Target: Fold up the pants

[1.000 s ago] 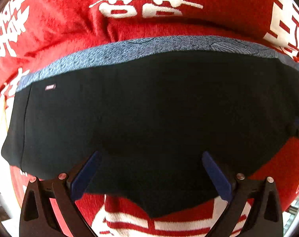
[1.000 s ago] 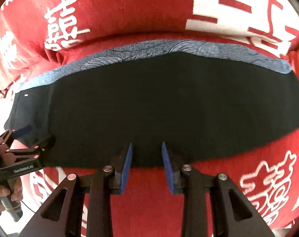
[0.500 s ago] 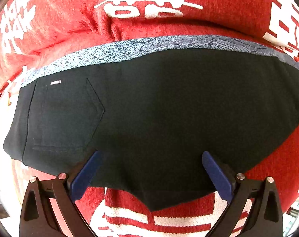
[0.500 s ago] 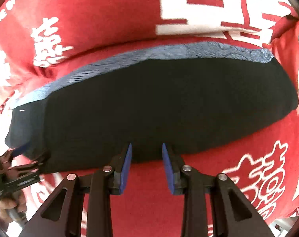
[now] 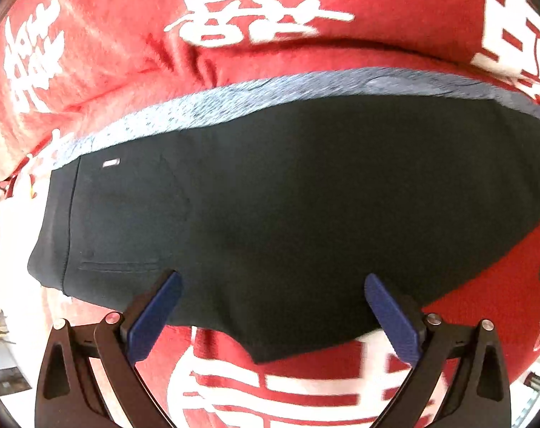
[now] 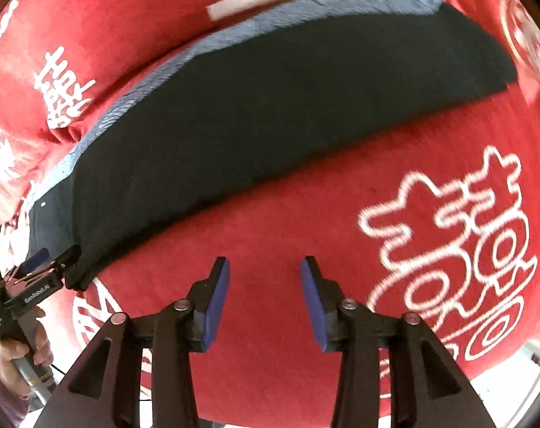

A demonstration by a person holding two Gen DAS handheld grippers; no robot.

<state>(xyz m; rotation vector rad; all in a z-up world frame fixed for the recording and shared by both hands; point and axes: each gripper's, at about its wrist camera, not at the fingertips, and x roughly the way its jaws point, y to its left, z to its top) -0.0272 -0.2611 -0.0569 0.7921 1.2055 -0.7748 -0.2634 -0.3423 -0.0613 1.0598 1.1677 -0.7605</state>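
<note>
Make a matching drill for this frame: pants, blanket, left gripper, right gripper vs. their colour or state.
Things:
1. pants
2. blanket
3. left gripper
4. right gripper

Descriptions:
A. open, over bare red fabric
B. red with white characters
C. black, lying flat, grey-blue strip along the far edge
D. open wide, at the pants' near edge

Pairs: 1-C, 2-B, 3-D, 4-A

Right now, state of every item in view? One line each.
Pants: laid flat on the blanket, folded lengthwise, not yet folded across.
Left gripper: open, fingers wide over the pants' near edge, holding nothing.
Right gripper: open, over bare blanket, clear of the pants.
Red blanket: spread out under the pants, slightly wrinkled.
</note>
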